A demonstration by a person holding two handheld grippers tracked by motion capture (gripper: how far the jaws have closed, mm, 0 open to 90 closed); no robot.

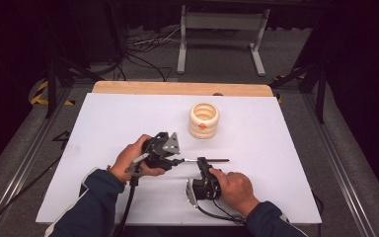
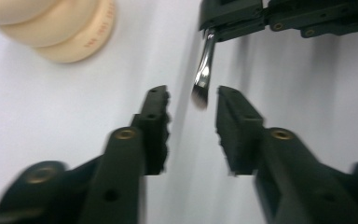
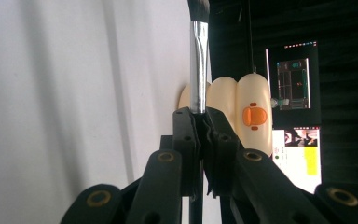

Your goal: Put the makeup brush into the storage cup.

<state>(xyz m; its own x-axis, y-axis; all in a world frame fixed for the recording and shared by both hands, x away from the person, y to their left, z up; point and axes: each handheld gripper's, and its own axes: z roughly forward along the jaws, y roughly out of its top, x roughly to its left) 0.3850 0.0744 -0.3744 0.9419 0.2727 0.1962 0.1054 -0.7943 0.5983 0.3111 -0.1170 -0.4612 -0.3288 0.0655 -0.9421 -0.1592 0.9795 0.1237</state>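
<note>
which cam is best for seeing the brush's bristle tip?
Left gripper view: the brush hangs from the right gripper's shut jaws, with its dark bristle tip between the left gripper's open jaws, untouched. The right gripper view crops the bristles at the top edge. In the high view the brush is a thin line.

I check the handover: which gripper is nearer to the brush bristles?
Left. The left gripper has its open jaws around the bristles; the right gripper clamps the brush handle farther down.

A cream ribbed pot [image 1: 204, 120] with an orange duck-bill mark stood on the white worktop [image 1: 118, 123] toward twelve o'clock. Beyond the worktop's wooden edge, cables [image 1: 145, 47] lay on the floor beside a grey metal stand [image 1: 222, 29].
</note>
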